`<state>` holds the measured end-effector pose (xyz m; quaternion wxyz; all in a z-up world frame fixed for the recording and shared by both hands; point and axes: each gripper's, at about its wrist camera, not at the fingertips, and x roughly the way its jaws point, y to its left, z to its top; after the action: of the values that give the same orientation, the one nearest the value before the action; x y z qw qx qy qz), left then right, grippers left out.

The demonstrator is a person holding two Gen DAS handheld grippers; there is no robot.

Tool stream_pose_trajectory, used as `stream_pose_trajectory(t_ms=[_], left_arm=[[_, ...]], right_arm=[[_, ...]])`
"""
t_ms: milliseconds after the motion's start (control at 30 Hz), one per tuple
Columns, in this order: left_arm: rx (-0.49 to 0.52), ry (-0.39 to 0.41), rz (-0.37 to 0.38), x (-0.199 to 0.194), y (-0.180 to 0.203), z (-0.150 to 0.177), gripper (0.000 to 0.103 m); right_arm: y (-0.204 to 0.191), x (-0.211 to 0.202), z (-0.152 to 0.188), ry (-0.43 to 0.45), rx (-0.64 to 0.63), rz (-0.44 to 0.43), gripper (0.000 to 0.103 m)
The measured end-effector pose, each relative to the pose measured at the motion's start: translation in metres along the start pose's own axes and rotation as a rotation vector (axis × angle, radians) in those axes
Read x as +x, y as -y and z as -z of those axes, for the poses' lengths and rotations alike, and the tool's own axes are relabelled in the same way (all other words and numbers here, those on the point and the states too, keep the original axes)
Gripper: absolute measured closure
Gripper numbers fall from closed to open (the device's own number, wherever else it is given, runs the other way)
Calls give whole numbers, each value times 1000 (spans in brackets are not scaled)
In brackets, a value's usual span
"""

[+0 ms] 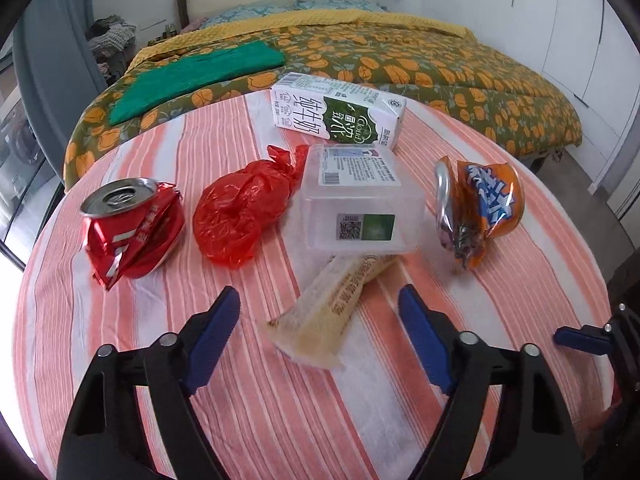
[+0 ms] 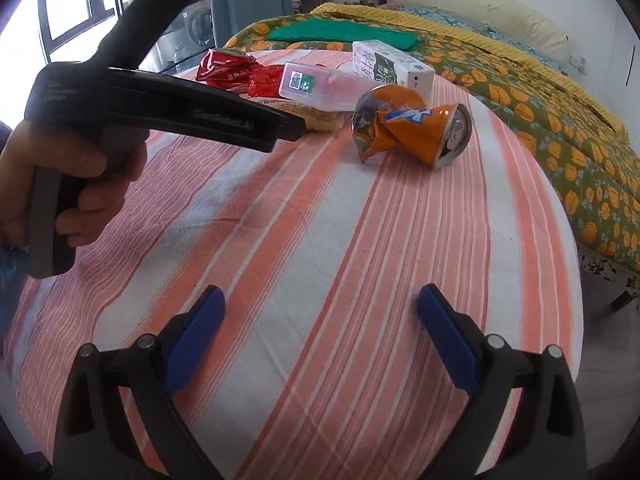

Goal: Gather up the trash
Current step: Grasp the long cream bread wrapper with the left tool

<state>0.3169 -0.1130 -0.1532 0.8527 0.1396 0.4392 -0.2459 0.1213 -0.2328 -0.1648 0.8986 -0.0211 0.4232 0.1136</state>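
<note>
- Six pieces of trash lie on the round table (image 1: 248,420) with the orange and white striped cloth, and I take the clear plastic box (image 1: 360,200) in the middle as my landmark.
- Behind the box, almost touching it, the white milk carton (image 1: 338,114) lies on its side.
- To the left of the box, just beside it, is the knotted red plastic bag (image 1: 240,216); further left is the crushed red can (image 1: 134,226).
- To the right of the box, a little apart, lies the crushed orange can (image 1: 480,212).
- In front of the box, with one end under its edge, is the beige snack wrapper (image 1: 328,312).
- My left tongs (image 1: 320,316) point down at this wrapper; the jaws are partly open, one blue finger on each side of it, and they do not press it.
- My right tongs (image 2: 320,324) are wide open over bare cloth, holding nothing, well in front of the orange can.
- My left hand (image 2: 76,184) on its black handle shows in the right view.
- Beyond the table is the bed (image 1: 440,68) with a green cloth (image 1: 192,76) on it.
</note>
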Motion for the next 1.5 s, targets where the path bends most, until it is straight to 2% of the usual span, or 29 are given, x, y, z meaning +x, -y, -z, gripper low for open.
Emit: stream_pose_trajectory(t_ms=[67, 133, 167, 200, 233, 400, 533, 600, 700, 733, 767, 833, 933, 1067, 1267, 1367, 1500], left_arm=[[6, -11, 6, 4, 1, -2, 40], [0, -25, 9, 7, 1, -2, 60], [-4, -23, 10, 7, 0, -1, 63], [-11, -22, 23, 4, -1, 0, 75], [-17, -26, 19, 3, -2, 1, 79], [-75, -20, -27, -29, -9, 27, 80], [-158, -2, -51, -68, -21, 75, 80], [-184, -1, -66, -82, -24, 102, 78], [-186, -10, -62, -89, -25, 123, 73], [-176, -11, -66, -90, -25, 125, 65], [-162, -10, -67, -90, -25, 127, 61], [-141, -5, -63, -88, -25, 126, 43], [-119, -4, -45, -81, -25, 119, 34], [-93, -5, -73, -68, -23, 110, 25], [-219, -7, -139, -60, -39, 103, 22], [-232, -10, -172, -58, -41, 103, 16], [-255, -18, -170, -57, -46, 104, 10]], right_arm=[[0, 0, 0, 0, 0, 0, 9], [0, 0, 0, 0, 0, 0, 9], [0, 1, 0, 0, 0, 0, 9], [0, 1, 0, 0, 0, 0, 9], [0, 1, 0, 0, 0, -1, 9], [0, 0, 0, 0, 0, 0, 9], [0, 0, 0, 1, 1, 4, 9], [0, 0, 0, 2, 0, 4, 9], [0, 0, 0, 1, 0, 4, 9], [0, 0, 0, 2, 0, 4, 9], [0, 0, 0, 2, 0, 5, 9], [0, 0, 0, 2, 1, 4, 9], [0, 0, 0, 2, 2, 6, 9], [1, -2, 2, 4, 7, 10, 9], [1, -2, 3, 6, 12, 15, 9], [1, -3, 3, 6, 20, 21, 8], [6, -4, 5, 7, 59, 35, 7]])
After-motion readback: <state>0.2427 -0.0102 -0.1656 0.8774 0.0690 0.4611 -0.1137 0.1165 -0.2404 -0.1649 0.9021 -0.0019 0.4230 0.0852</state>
